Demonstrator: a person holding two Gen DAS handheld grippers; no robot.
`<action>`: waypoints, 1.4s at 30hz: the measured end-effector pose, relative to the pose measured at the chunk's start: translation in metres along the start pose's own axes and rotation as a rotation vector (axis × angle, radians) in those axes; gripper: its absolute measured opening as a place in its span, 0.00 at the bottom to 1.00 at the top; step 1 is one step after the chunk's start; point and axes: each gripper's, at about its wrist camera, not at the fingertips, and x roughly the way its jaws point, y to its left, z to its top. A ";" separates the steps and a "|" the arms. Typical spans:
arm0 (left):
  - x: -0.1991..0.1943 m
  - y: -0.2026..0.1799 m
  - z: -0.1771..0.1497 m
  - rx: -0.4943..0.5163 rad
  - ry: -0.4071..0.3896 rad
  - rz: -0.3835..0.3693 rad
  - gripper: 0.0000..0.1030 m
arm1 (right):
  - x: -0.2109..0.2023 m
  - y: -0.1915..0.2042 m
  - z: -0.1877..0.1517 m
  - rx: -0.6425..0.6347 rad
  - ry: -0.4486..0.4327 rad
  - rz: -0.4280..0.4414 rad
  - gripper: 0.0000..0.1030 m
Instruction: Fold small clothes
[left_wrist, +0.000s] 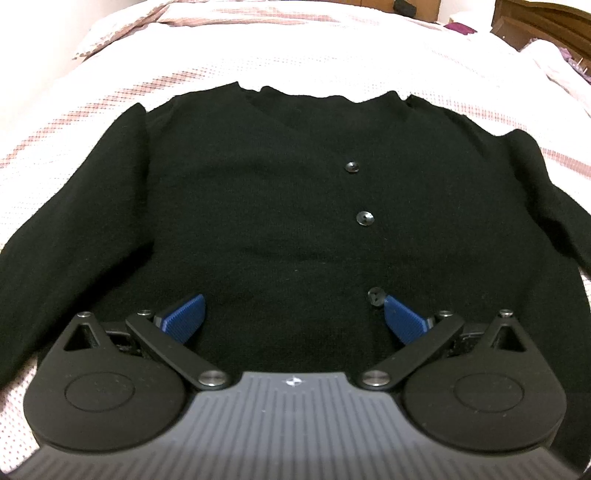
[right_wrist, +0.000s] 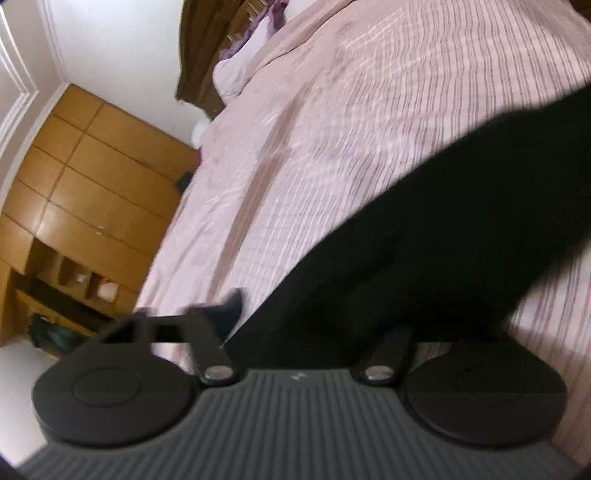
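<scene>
While the black knitted button-front cardigan (left_wrist: 280, 192) lay flat on the pink-striped bedspread (left_wrist: 295, 55), the left gripper (left_wrist: 293, 314) hovered wide open over its hem; whether the blurred right gripper (right_wrist: 314, 325) gripped a black fold was unclear.

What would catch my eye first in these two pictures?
A black cardigan lies spread flat on a bed with a pink-and-white checked cover, its sleeves out to both sides and three dark buttons down the front. Over its hem the left tongs stand wide open, blue fingertips apart. In the blurred, tilted right view, a black sleeve runs into the right tongs, with a wooden wardrobe behind.
</scene>
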 end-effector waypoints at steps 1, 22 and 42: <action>-0.001 0.002 0.000 -0.004 -0.002 0.002 1.00 | 0.003 -0.001 0.006 -0.014 0.006 -0.009 0.14; -0.028 0.032 0.009 -0.007 -0.055 0.036 1.00 | -0.019 0.073 0.049 -0.329 -0.023 0.167 0.09; -0.054 0.107 0.020 -0.092 -0.125 0.104 1.00 | -0.032 0.235 -0.083 -0.551 0.171 0.468 0.09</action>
